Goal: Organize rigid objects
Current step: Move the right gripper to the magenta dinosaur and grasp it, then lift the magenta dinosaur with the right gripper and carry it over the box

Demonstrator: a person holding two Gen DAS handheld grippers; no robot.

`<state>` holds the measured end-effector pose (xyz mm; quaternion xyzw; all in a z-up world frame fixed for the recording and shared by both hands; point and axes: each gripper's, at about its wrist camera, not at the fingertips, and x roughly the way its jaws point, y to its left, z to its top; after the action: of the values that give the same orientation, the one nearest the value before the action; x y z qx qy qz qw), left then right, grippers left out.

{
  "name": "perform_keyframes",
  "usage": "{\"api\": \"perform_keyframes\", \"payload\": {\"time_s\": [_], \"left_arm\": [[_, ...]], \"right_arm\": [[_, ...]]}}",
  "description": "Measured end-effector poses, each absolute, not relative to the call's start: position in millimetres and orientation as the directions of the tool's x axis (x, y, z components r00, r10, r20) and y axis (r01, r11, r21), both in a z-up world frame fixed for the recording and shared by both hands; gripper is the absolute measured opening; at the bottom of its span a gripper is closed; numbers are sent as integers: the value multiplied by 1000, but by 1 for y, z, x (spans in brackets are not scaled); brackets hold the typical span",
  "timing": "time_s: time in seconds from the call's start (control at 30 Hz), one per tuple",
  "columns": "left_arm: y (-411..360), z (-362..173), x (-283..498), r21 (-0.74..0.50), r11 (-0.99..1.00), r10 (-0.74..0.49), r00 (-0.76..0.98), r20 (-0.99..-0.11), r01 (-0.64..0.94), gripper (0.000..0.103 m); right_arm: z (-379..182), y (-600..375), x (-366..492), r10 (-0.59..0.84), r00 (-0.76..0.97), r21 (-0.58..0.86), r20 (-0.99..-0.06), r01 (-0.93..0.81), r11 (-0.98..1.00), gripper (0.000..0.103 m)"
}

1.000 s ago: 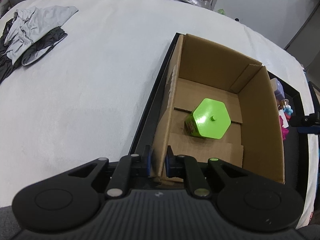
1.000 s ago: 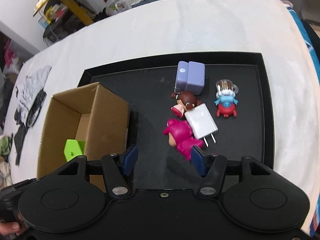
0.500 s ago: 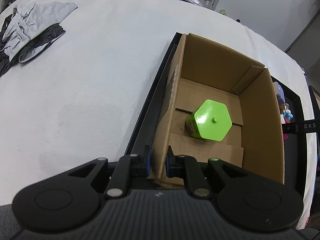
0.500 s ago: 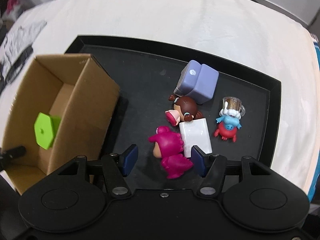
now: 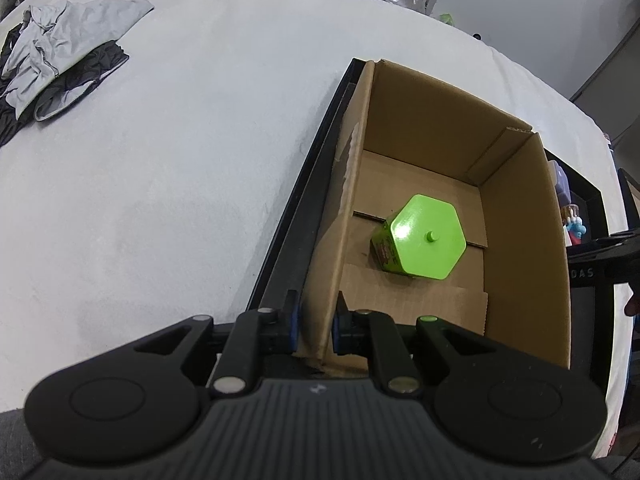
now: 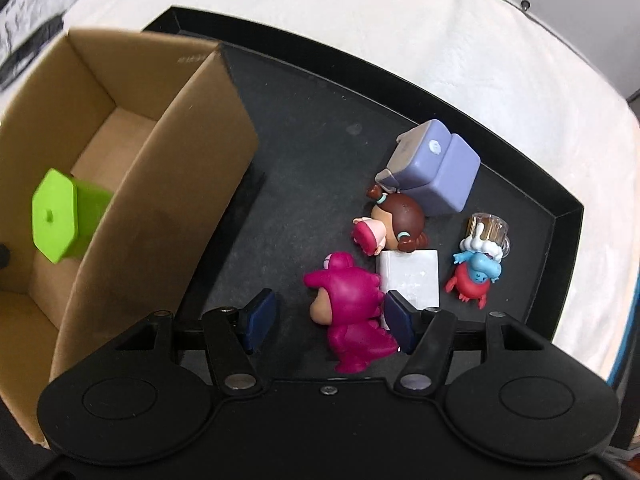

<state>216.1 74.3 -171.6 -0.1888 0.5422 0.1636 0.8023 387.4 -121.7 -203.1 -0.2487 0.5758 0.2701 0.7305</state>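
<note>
My left gripper (image 5: 315, 328) is shut on the near wall of the cardboard box (image 5: 520, 208), with the wall pinched between its pads. A green hexagonal container (image 5: 424, 242) stands inside the box. My right gripper (image 6: 329, 322) hangs open low over the black tray (image 6: 320, 92). A pink dinosaur figure (image 6: 352, 300) lies between its fingers, close to the right one. Behind that lie a white charger (image 6: 410, 280), a brown-haired doll (image 6: 396, 220), a purple case (image 6: 436, 168) and a blue-and-red figure with a cup (image 6: 478, 268).
The box (image 6: 160, 184) stands at the tray's left end. The tray rests on a white cloth surface (image 5: 160, 160). Grey and black clothes (image 5: 60, 60) lie far left. The tray floor between box and toys is bare. The other gripper's black body (image 5: 600, 260) shows past the box's right wall.
The right gripper has rolled and come down closer to the toys, so the pink figure now lies between its fingers. The left gripper and the box have not moved.
</note>
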Motion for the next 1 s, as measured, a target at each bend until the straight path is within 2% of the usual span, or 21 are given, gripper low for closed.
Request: {"api": "perform_keyframes", "payload": {"time_s": [0.07,0.2,0.6,1.0], "left_arm": [[74,-171,215,-127,877,55,359,-932,-464,13],[73,-173,216,-118,885,53,349,-936,-451,13],[72,-173,212,-121,888,41,338,-940,-445,14],[70,-172,216,-98,903,44,317,-947,-419,14]], "right_arm": [[-204,-118,383,102,179,-49,-979,-682,729,49],[-214,-117,375,81,138,-34,-987,-676,736,39],[-213,-157,351,122,86,53,-989,-566,823,37],[-187,-188,337,209,110,139,-972,-452,881,37]]}}
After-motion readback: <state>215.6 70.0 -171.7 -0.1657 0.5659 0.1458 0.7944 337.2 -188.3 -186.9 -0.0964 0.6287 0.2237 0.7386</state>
